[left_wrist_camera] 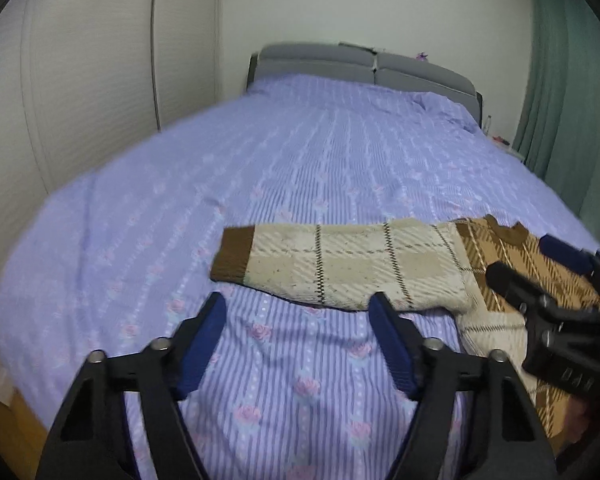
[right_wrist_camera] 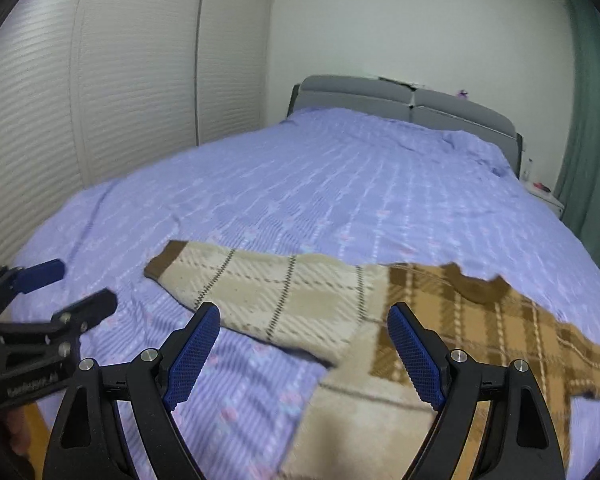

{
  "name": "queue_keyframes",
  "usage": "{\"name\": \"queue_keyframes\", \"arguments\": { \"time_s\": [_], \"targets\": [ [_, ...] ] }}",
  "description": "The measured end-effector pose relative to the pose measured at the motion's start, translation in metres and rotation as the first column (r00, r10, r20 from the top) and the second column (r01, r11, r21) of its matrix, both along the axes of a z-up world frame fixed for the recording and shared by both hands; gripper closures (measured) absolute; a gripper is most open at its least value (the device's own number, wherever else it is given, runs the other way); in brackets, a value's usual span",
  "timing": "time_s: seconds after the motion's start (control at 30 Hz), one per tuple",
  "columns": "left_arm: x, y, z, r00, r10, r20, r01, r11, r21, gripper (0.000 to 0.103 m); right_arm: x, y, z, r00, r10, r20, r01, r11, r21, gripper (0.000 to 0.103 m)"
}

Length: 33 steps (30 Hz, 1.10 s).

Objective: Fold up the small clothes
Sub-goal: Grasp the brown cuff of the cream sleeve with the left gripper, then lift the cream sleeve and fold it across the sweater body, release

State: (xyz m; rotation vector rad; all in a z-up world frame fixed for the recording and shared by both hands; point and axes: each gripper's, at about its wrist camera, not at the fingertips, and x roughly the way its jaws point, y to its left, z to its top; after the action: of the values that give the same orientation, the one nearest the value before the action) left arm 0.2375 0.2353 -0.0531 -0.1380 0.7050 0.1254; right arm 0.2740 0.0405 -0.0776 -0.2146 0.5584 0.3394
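Flat on the ribbed lilac bedspread [left_wrist_camera: 300,168] lies a knitted plaid sweater [right_wrist_camera: 320,300].

The sweater [left_wrist_camera: 352,268] is coarse knitted wool, matt, with ribbed brown cuffs. The bed sheet [left_wrist_camera: 300,168] is thin printed cotton (finely striped). Each tool [right_wrist_camera: 304,320] is matt black plastic with textured blue rubbery pads [right_wrist_camera: 192,356] and shiny metal pins.

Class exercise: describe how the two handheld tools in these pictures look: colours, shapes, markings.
Both the left tool and the right tool have black angular plastic frames with triangular cut-outs, silver round pivot bolts, and two fingers with blue textured pads. Each body carries small pale lettering, too blurred to read. No cables show.
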Motion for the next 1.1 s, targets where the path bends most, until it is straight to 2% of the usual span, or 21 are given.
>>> {"name": "queue_keyframes", "arguments": {
  "time_s": [0.03,0.17,0.23,0.33,0.43,0.53,0.6,0.83,0.93,1.03,1.1],
  "targets": [
    [0.011,0.012,-0.008,1.0,-0.018,-0.014,0.018,0.998,-0.056,0.044,0.005,0.008,-0.003,1.0,0.009,0.0,-0.009,1.0,-0.007,0.017],
    [0.037,0.035,-0.037,0.998,-0.023,-0.058,0.013,0.986,-0.165,0.065,0.028,0.032,-0.019,1.0,0.003,-0.031,-0.004,0.999,-0.044,0.017],
    [0.047,0.043,-0.05,0.997,-0.012,-0.078,-0.004,0.981,-0.196,0.07,0.037,0.038,-0.027,0.998,-0.01,-0.056,0.007,0.999,-0.041,0.017],
    [0.061,0.06,-0.067,0.995,0.006,-0.096,-0.031,0.964,-0.264,0.071,0.048,0.04,-0.036,0.995,-0.026,-0.091,0.023,0.999,-0.035,0.017],
    [0.071,0.074,-0.082,0.994,0.03,-0.108,-0.063,0.948,-0.313,0.071,0.056,0.042,-0.047,0.991,-0.046,-0.123,0.041,0.998,-0.037,0.017],
    [0.078,0.086,-0.1,0.991,0.048,-0.127,-0.094,0.914,-0.394,0.071,0.061,0.042,-0.054,0.988,-0.065,-0.137,0.06,0.997,-0.045,0.017],
    [0.083,0.093,-0.112,0.99,0.041,-0.135,-0.099,0.882,-0.461,0.071,0.064,0.041,-0.059,0.985,-0.079,-0.155,0.074,0.997,-0.037,0.017],
    [0.096,0.107,-0.13,0.992,0.068,-0.103,-0.114,0.816,-0.567,0.068,0.068,0.037,-0.067,0.979,-0.117,-0.166,0.114,0.993,-0.03,0.017],
    [0.102,0.109,-0.133,0.994,0.077,-0.083,-0.111,0.801,-0.589,0.062,0.07,0.032,-0.069,0.975,-0.135,-0.177,0.132,0.991,-0.027,0.017],
    [0.112,0.108,-0.132,0.995,0.082,-0.064,-0.104,0.785,-0.611,0.047,0.069,0.025,-0.067,0.973,-0.15,-0.175,0.148,0.989,-0.021,0.017],
    [0.118,0.104,-0.127,0.994,0.087,-0.067,-0.109,0.793,-0.6,0.043,0.067,0.019,-0.064,0.973,-0.161,-0.167,0.16,0.987,-0.022,0.017]
  ]
}}
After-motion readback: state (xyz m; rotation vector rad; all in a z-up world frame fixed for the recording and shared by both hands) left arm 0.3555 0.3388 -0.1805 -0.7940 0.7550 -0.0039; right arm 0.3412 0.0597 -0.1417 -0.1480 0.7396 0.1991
